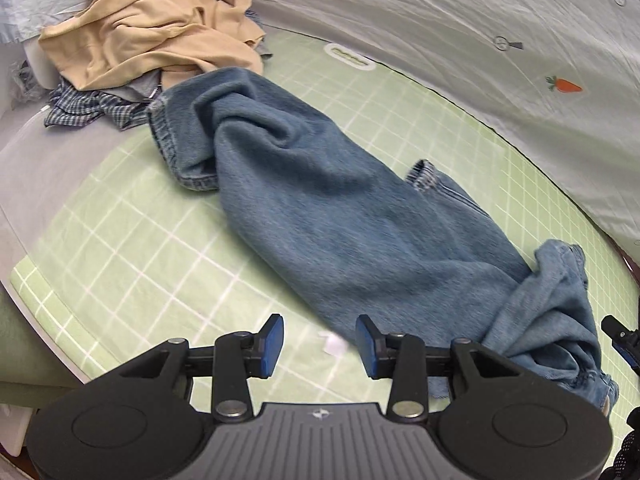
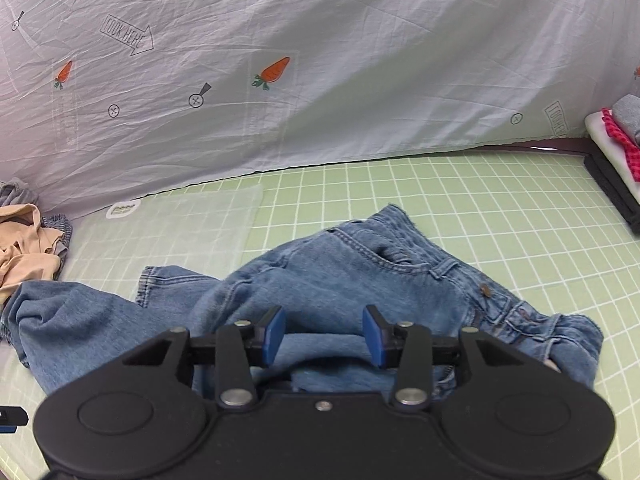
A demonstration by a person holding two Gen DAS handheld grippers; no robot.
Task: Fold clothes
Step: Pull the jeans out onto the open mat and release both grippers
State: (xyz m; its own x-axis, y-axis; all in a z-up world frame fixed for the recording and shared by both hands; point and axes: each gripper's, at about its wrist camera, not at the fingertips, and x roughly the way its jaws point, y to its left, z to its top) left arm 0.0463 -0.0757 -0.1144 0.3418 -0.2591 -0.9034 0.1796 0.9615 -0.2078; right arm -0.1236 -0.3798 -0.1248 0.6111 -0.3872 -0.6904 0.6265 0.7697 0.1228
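Green gridded mat [image 1: 120, 240] bears rumpled jeans [image 1: 320, 216]; left gripper [image 1: 320, 346] gapes beside their leg; right gripper [image 2: 324, 338] gapes over their waistband, grasping nothing.

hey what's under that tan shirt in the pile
Under the tan shirt a blue plaid garment and some grey fabric stick out at the edge. Anything deeper in the pile is covered.
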